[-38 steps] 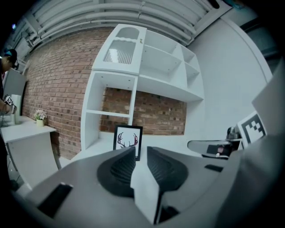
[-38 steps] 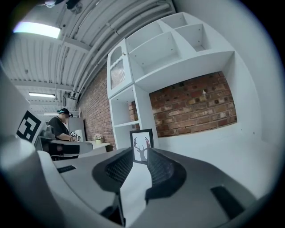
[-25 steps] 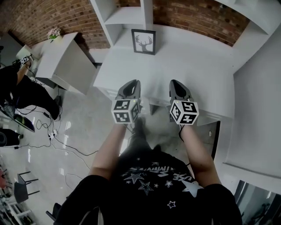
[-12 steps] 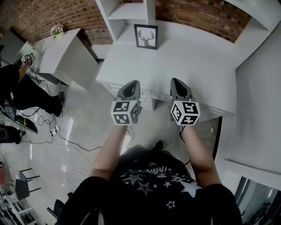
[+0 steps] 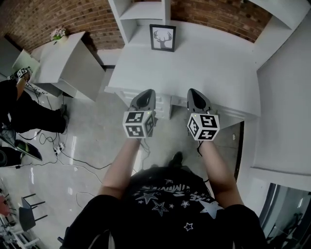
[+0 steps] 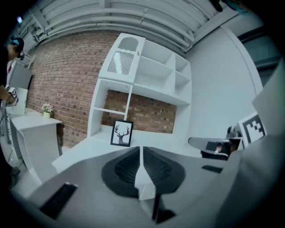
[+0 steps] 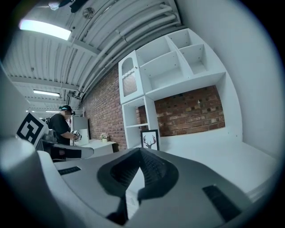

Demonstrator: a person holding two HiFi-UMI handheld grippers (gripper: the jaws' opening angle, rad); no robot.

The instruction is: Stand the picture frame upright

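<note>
Already upright, the picture frame (image 5: pixel 163 38) stands on the white desk (image 5: pixel 216 63).

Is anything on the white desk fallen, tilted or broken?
Nothing stands out. The picture frame stands upright at the back of the white desk, beside the shelf unit; no spill or damage shows.

White surface (image 5: pixel 214 63): one frame (image 5: pixel 163 38) stands upright near its rear edge, just beside the white shelf unit (image 5: pixel 138 12) that rises from the surface's rear left.
</note>
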